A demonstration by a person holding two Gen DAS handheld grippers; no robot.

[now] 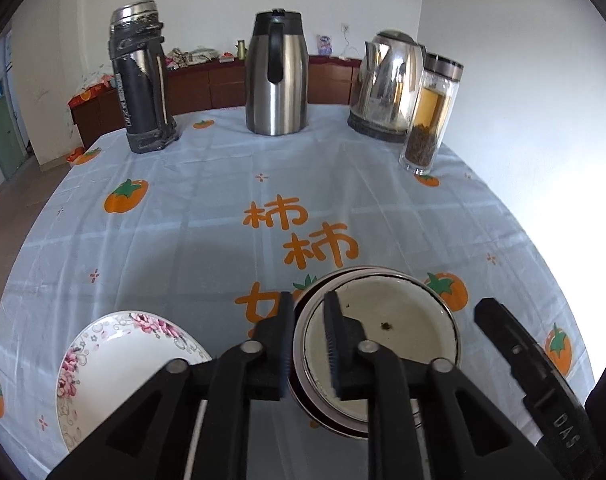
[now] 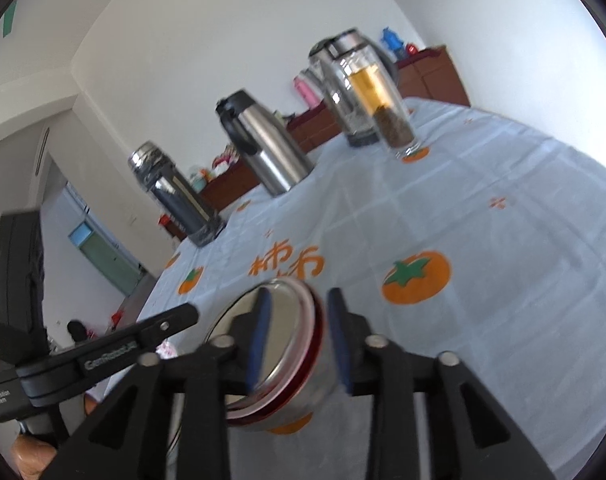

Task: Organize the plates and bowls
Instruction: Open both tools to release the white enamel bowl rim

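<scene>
Left wrist view shows the left hand-held gripper (image 1: pixel 309 340) straddling the near-left rim of a stack of bowls (image 1: pixel 387 332) on the worktop (image 1: pixel 183 232), one pad outside the wall and one inside; the pads stand slightly apart and do not visibly press the rim. A floral plate (image 1: pixel 115 364) lies just left of the stack. In the right wrist view the right hand-held gripper (image 2: pixel 299 340) straddles the opposite rim of the same bowls (image 2: pixel 279 352), its fingers apart with clear gaps beside the wall. At the far edge stand a dark thermos (image 1: pixel 143 80), a steel carafe (image 1: pixel 277 76), an electric kettle (image 1: pixel 387 84) and a glass tea bottle (image 1: pixel 431 112).
</scene>
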